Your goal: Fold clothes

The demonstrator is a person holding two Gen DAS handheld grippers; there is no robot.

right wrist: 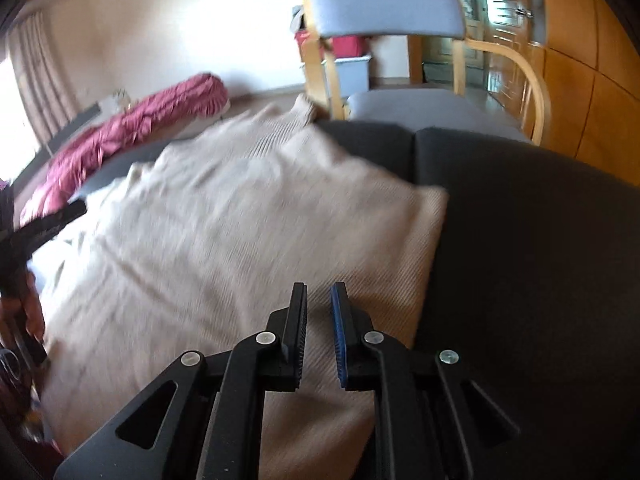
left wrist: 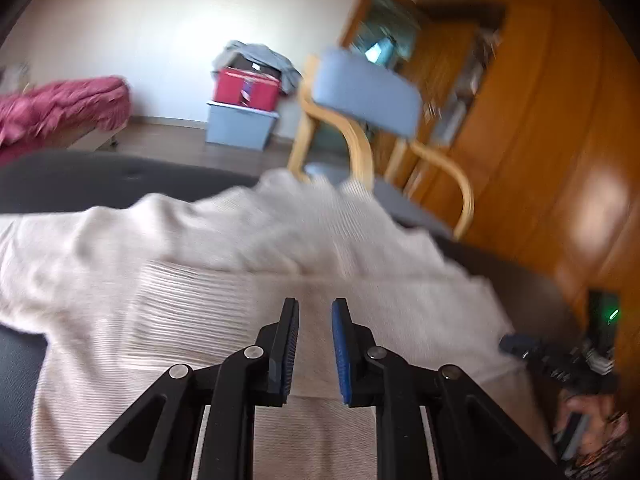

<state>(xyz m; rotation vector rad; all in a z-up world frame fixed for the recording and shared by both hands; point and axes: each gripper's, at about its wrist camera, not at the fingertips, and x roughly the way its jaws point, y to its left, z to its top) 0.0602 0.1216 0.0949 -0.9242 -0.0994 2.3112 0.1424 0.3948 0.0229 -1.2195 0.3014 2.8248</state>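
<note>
A beige ribbed sweater (left wrist: 240, 272) lies spread on a dark upholstered surface (left wrist: 80, 184), partly folded with a layer turned over on top. My left gripper (left wrist: 315, 305) hovers over its near middle, open, with nothing between the fingers. In the right wrist view the same sweater (right wrist: 224, 220) fills the left and centre, its collar pointing away. My right gripper (right wrist: 320, 290) hangs above the sweater's near right edge, open and empty. The right gripper (left wrist: 560, 360) shows at the right edge of the left wrist view, the left gripper (right wrist: 44, 228) at the left edge of the right wrist view.
A wooden chair with grey cushions (right wrist: 384, 12) stands just beyond the dark surface (right wrist: 520, 240). A crimson blanket (right wrist: 132, 128) lies at the far left. Stacked red and grey boxes (left wrist: 244, 108) sit by the white wall. Wooden cabinets (left wrist: 540, 120) line the right side.
</note>
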